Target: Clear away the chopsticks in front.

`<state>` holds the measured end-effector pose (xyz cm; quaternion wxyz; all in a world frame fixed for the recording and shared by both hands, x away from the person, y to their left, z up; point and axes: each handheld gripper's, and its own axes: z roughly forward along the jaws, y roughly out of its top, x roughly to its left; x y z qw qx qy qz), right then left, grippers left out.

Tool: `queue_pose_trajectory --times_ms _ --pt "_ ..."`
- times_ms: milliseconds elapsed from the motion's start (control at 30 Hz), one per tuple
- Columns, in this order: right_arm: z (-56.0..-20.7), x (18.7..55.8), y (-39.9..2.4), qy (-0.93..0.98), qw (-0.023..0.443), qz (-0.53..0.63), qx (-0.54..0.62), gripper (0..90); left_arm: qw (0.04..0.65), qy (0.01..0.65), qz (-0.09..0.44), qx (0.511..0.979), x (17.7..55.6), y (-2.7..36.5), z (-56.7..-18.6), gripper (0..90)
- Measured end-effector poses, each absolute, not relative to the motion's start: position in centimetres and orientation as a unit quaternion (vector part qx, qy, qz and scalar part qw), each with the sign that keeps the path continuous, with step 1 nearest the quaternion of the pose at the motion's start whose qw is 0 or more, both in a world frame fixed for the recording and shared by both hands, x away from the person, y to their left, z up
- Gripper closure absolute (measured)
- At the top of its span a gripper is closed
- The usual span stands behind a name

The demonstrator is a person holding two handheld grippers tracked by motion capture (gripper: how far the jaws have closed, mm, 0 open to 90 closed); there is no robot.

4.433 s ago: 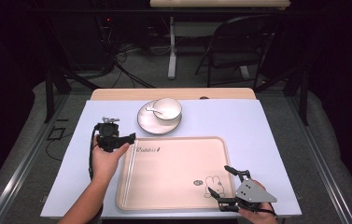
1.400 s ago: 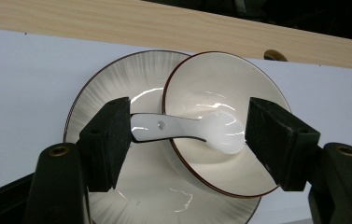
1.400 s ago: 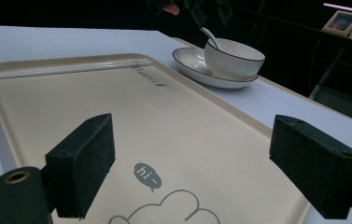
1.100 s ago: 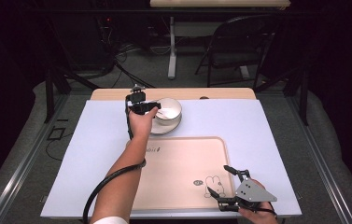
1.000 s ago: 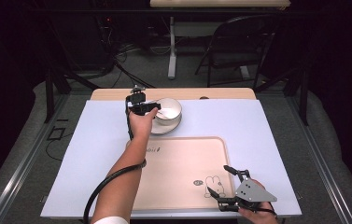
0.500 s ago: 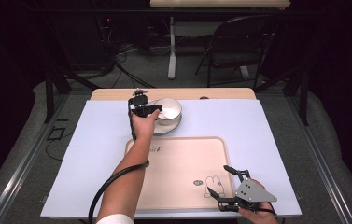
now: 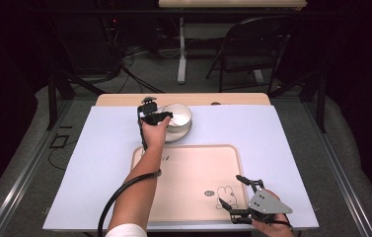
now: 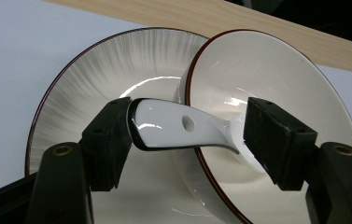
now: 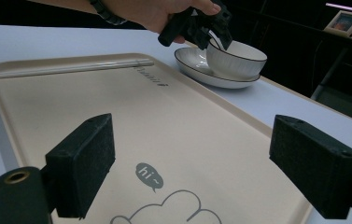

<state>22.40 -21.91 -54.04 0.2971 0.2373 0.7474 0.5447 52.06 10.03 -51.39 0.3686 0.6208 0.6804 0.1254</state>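
In the high view, the left gripper (image 7: 160, 116) sits in the upper middle of the frame, at the left rim of a white bowl (image 7: 178, 115) that stands on a plate (image 7: 173, 136). Bowl and plate lie just above the far left corner of a beige tray (image 7: 193, 177), which fills the lower middle of the lavender table cover (image 7: 282, 143). The person's forearm runs from the bottom edge up across the tray's left part, with a black cable (image 7: 119, 195) looping beside it. The right gripper (image 7: 229, 191) is at the lower right, over the tray's near right corner beside a printed rabbit drawing (image 7: 222, 189), its jaws spread apart with nothing between them. A folding chair (image 7: 245, 49) stands past the table at the upper right.

In the left gripper view, a white ceramic spoon (image 8: 178, 128) lies across the middle of the frame, its handle end against the left pad and its scoop end reaching over the bowl (image 8: 267, 70) rim into the bowl. The right pad stands just off the spoon, over the bowl's inside, so the jaws straddle the spoon loosely rather than clamping it. The plate (image 8: 99, 70) shows behind, at left and centre.

In the right gripper view, the two pads stand wide at the bottom corners over the tray (image 9: 117, 93), released. At the top, the left gripper (image 9: 213, 25) is at the bowl (image 9: 234, 59) on its plate (image 9: 197, 63). A pale strip lies along the tray's far left edge.
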Motion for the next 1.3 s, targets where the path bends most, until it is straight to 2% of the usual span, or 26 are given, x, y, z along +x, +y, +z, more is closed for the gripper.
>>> queue_pose_trajectory --times_ms 467,733,1067,1300 --pt "-54.05 22.4 -21.84 0.749 0.296 0.544 0.236 13.5 0.366 0.676 0.124 0.627 52.15 9.77 -51.95 42.6" --pt "-54.05 22.4 -21.82 0.749 0.295 0.544 0.237 13.4 0.361 0.671 0.141 0.632 52.12 9.56 -51.77 44.2" --pt "-54.06 22.41 -21.81 0.75 0.295 0.543 0.237 13.5 0.371 0.66 0.145 0.637 52.0 9.41 -51.59 60.7" --pt "-54.05 22.42 -21.83 0.749 0.295 0.543 0.237 13.5 0.379 0.66 0.155 0.63 51.97 9.84 -51.06 67.0"
